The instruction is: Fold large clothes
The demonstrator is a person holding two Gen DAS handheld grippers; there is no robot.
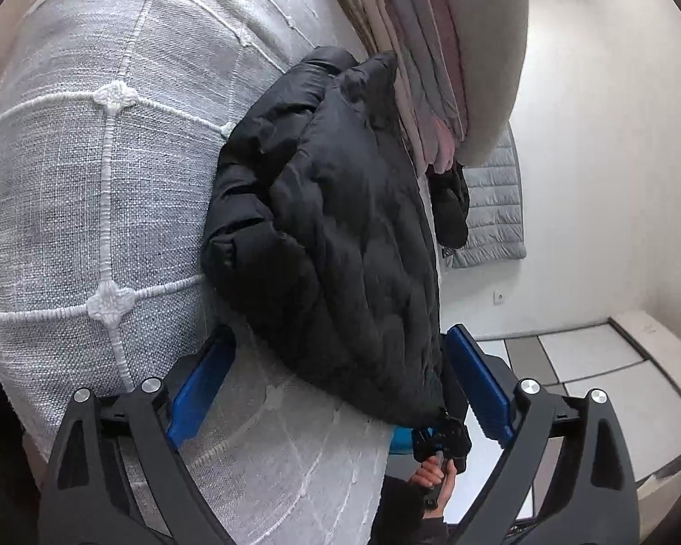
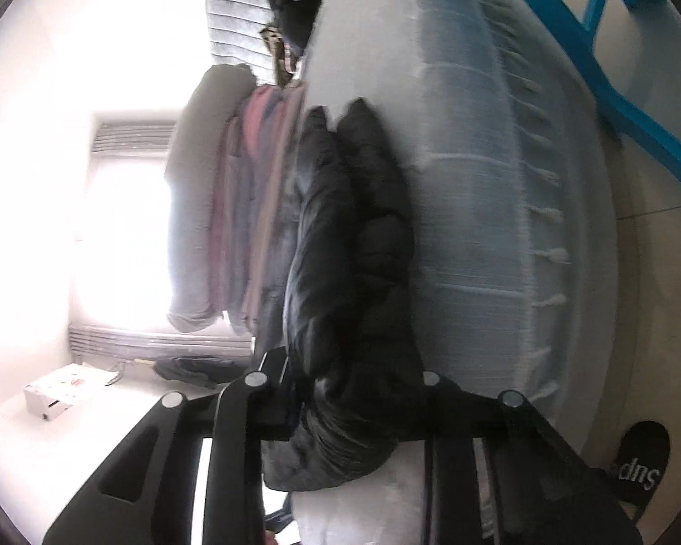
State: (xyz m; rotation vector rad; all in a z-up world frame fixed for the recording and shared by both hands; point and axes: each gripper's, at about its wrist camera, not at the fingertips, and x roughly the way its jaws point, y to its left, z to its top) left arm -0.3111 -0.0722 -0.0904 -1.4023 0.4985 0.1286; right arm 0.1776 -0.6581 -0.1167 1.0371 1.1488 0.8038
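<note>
Your right gripper is clamped on the near hem of the black puffer jacket, the padding bunched thick between its jaws. Your left gripper hangs over the same near edge with its blue pads spread wide, touching nothing.

The jacket lies partly folded on the white woven bedspread, sleeves tucked in, just beside a stack of folded clothes.

To fold it well, bring the left gripper onto the hem apart from the right one, so the edge lifts as a straight line. Puffy fill springs back, so carry the hem over low and press the crease flat.

Both grippers point shallowly downward along the jacket. The right view is rolled on its side and blurred. In the left view your right hand shows below the hem, gripping its handle.
</note>
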